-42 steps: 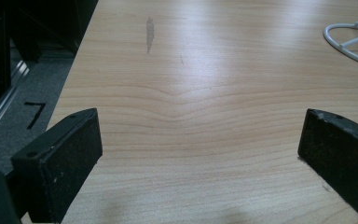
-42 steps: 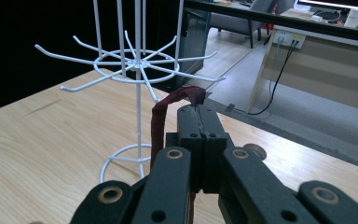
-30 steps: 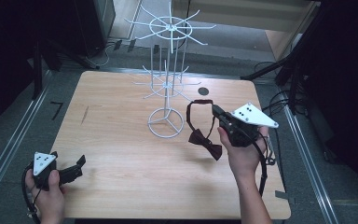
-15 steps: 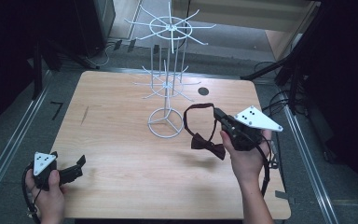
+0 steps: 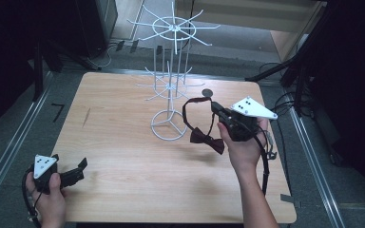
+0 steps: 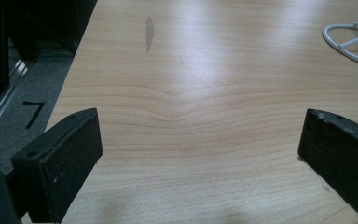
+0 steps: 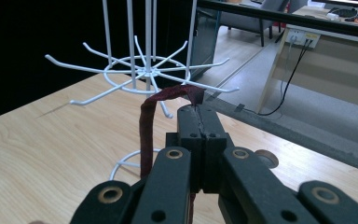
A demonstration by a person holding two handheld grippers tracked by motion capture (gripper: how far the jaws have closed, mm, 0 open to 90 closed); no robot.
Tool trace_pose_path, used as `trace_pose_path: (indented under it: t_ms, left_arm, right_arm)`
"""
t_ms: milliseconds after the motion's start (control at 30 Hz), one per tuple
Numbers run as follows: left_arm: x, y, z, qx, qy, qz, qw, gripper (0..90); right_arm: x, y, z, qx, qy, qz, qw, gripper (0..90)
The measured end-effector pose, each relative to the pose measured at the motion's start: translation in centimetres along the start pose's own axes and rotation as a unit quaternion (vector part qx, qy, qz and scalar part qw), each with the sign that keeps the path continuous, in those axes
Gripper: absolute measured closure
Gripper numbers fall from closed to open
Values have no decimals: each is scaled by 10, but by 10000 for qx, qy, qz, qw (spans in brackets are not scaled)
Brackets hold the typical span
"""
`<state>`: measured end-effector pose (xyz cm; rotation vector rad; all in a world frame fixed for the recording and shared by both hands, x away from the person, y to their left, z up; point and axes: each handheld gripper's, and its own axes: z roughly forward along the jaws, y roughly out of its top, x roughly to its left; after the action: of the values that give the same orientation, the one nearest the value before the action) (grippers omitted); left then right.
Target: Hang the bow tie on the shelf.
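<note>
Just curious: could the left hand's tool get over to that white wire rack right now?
Probably yes. The left gripper sits open at the table's near left corner, and bare tabletop lies between it and the white wire rack; the bow tie hangs on the rack's far side.

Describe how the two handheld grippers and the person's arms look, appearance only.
Both grippers are black. The left gripper and right gripper each carry a pale grey three-cornered plate with small dark dots on top. The jaws are blocky black pads, scuffed with pale specks, on arms with brass-ringed pivot holes. A black cable trails from the right gripper. Both forearms are bare, with no sleeves.
</note>
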<state>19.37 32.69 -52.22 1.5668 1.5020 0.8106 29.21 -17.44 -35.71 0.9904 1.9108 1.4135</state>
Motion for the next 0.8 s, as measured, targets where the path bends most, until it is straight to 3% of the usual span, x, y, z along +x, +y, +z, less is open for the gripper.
trace_pose_path:
  t_ms: [533,800]
  left_arm:
    - [0,0,0,10,-30,-16,10000,2]
    - [1,0,0,17,-37,-17,10000,2]
  right_arm:
    - [-5,8,43,210,89,97,9997,900]
    - [-12,-1,62,383,102,270,9988,900]
